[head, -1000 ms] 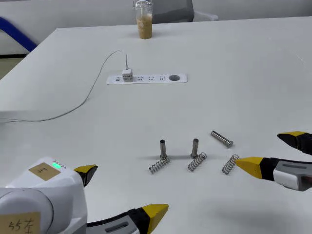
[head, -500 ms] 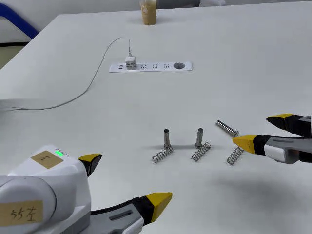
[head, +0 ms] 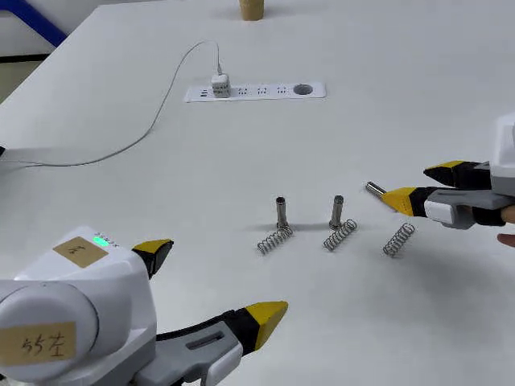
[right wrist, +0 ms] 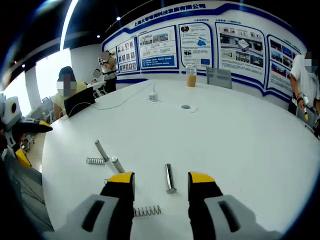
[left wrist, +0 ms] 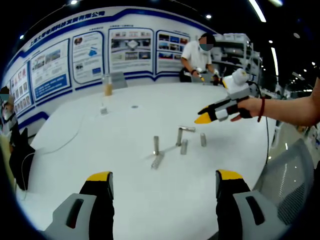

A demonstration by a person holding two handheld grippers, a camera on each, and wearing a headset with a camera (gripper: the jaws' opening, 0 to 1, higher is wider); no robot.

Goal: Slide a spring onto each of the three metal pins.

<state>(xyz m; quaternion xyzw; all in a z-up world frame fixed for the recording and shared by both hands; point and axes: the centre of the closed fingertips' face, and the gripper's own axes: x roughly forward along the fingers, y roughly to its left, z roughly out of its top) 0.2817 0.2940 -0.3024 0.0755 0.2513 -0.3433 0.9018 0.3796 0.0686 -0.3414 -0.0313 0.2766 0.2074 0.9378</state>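
Sitting near the top of the head view, a white power strip lies on the white table with a charger plugged in and a cable trailing off to the left. A cup stands at the top edge. All of this is well apart from the work, and the table between the tongs and the parts is open.

At centre frame two metal pins stand upright, the left pin and the middle pin. Each has a spring lying on the table just in front of it: the left spring and the middle spring. A third spring lies to the right, just below the right tongs. The third pin lies flat, its right end hidden behind the nearer yellow tip.

The right tongs are spread apart. In the right gripper view the third pin sits between the two tips; whether either tip touches it cannot be told. The left tongs hang at the lower left, jaws wide apart and holding nothing, well apart from the pins.
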